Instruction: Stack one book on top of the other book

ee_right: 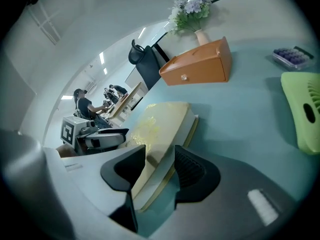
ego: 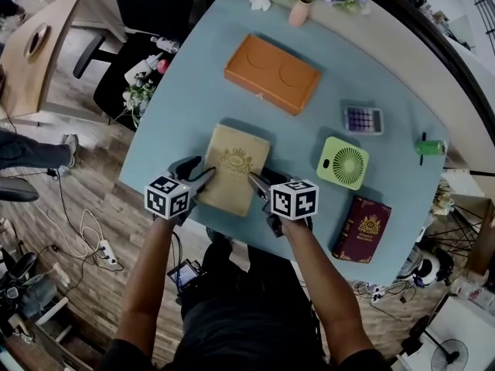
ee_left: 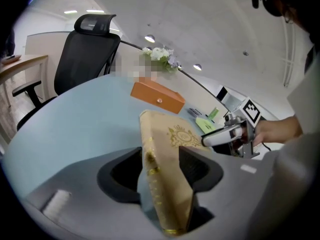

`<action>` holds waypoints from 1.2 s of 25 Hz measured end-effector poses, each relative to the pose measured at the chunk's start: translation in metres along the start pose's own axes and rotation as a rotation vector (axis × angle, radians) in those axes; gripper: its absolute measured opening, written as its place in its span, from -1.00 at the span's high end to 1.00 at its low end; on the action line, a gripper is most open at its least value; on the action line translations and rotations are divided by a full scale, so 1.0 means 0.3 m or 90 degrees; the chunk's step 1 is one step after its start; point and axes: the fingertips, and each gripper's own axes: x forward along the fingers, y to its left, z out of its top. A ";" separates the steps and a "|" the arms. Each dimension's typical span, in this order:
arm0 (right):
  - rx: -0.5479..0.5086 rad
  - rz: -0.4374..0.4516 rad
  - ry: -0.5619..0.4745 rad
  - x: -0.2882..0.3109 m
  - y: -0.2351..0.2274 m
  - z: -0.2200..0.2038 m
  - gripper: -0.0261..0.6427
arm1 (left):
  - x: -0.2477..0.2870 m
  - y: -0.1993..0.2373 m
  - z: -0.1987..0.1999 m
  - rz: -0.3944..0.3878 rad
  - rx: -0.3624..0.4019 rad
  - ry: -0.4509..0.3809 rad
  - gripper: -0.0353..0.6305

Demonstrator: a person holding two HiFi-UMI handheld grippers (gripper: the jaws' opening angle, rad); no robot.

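Jaws apart, left hand-held gripper (ego: 201,175) and right hand-held gripper (ego: 261,182) straddle the tan book (ego: 234,165); squeeze evenly, lift level toward maroon book (ego: 363,227).

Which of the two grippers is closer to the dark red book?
Right. The right gripper sits at the tan book's right edge, the dark red book further right; the left gripper sits at the tan book's left edge, farther away.

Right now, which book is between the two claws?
The tan book with the gold crest; the dark red book lies apart, beside the green fan.
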 end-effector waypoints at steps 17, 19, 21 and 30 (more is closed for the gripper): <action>0.070 -0.036 -0.057 -0.077 0.044 0.010 0.54 | -0.040 -0.088 -0.004 0.015 0.022 -0.003 0.17; 0.068 -0.040 -0.068 -0.100 0.065 0.011 0.54 | -0.061 -0.106 0.005 0.015 0.034 -0.007 0.17; 0.068 -0.041 -0.079 -0.124 0.085 0.013 0.55 | -0.082 -0.124 0.019 0.014 0.046 -0.013 0.17; 0.039 -0.048 -0.130 -0.233 0.183 0.046 0.55 | -0.180 -0.202 0.081 0.007 0.079 -0.052 0.17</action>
